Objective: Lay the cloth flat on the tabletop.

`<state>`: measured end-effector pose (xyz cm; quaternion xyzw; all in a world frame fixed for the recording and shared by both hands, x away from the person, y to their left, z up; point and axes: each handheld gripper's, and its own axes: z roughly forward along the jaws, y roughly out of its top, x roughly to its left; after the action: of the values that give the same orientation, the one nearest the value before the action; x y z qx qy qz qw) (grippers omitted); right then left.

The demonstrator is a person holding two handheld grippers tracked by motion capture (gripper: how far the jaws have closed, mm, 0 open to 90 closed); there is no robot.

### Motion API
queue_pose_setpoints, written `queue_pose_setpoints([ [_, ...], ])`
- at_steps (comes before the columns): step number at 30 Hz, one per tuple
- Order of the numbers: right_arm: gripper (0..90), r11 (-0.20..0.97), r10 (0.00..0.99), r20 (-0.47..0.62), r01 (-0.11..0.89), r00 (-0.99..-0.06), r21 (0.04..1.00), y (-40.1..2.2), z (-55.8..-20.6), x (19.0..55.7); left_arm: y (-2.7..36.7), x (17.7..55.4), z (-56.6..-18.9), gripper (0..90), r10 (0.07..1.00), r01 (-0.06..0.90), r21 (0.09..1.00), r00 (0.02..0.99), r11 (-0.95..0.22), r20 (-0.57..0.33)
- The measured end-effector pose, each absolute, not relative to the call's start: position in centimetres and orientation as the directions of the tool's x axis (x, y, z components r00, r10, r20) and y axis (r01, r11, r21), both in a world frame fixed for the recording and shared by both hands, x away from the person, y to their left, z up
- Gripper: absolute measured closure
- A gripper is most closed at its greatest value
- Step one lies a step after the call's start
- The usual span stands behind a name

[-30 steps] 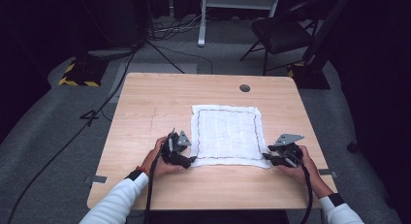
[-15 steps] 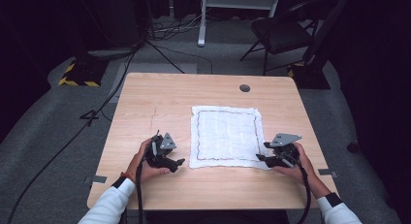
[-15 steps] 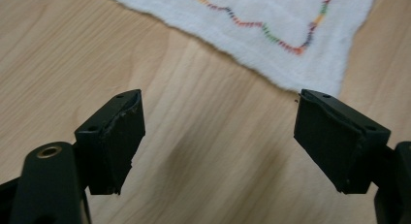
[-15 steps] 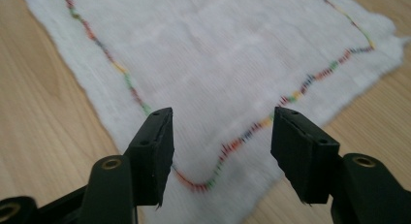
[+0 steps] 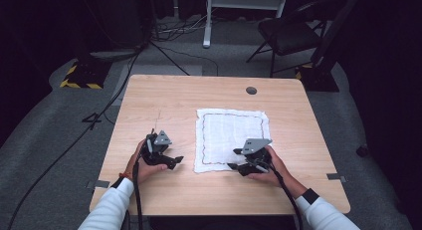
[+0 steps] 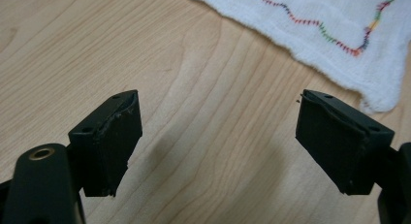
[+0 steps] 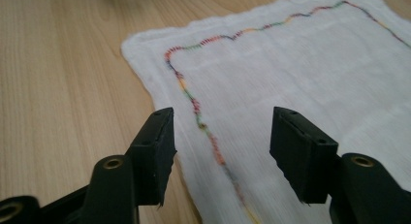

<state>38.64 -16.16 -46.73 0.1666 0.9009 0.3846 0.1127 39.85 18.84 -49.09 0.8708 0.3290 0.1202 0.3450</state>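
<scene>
The white cloth [image 5: 230, 139] was spread flat on the desk [image 5: 164, 98]. The left tool [image 5: 175, 161] was held just left of the cloth's near left corner, apart from it, with bare wood under it; its jaws were spread and had just been opening, with nothing between them. The right tool [image 5: 234, 159] was held over the cloth's near edge; its jaws were spread, with the stitched border [image 7: 203, 124] seen between them and nothing pinched.
</scene>
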Motion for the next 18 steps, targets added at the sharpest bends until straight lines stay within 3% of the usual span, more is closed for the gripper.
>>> queue_pose_setpoints([
  [18, 48.1, 0.680, 0.241, -0.065, 0.121, -0.968, 0.723, -7.5, -48.8, 38.1, 19.6, 40.1, -50.3, 15.9, 0.664, 0.490, 0.689, 0.748, -0.533, -0.018],
])
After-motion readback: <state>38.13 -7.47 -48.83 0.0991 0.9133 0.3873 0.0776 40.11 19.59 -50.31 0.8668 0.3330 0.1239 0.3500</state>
